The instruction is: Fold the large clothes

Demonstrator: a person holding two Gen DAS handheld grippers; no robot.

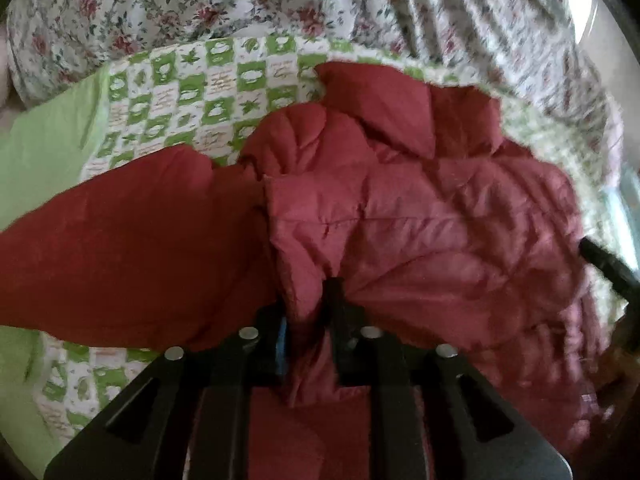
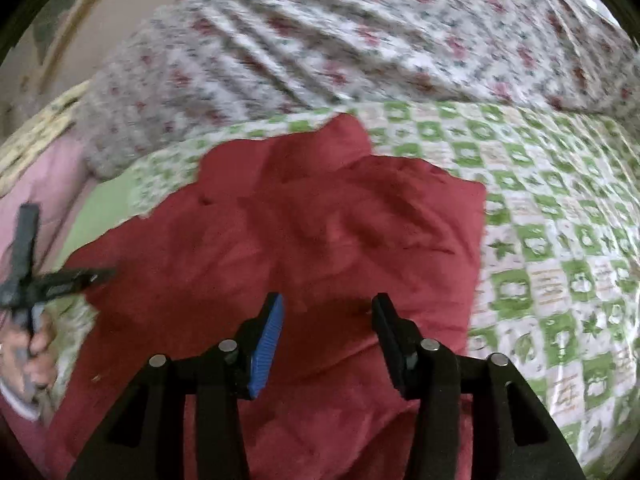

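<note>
A dark red quilted jacket point(image 1: 400, 216) lies crumpled on a green and white checked bedspread point(image 1: 180, 92). My left gripper point(image 1: 308, 300) is shut on a fold of the jacket's hem and holds it lifted; a sleeve point(image 1: 120, 248) stretches to the left. In the right wrist view the jacket point(image 2: 320, 220) lies spread under my right gripper point(image 2: 328, 308), which is open and empty just above the cloth. The left gripper point(image 2: 60, 280) and the hand holding it show at that view's left edge.
A floral quilt point(image 1: 200, 4) is bunched along the far side of the bed, also in the right wrist view point(image 2: 360, 40). The checked bedspread point(image 2: 560, 240) extends to the right of the jacket. A plain green strip point(image 1: 44, 152) borders the bedspread at left.
</note>
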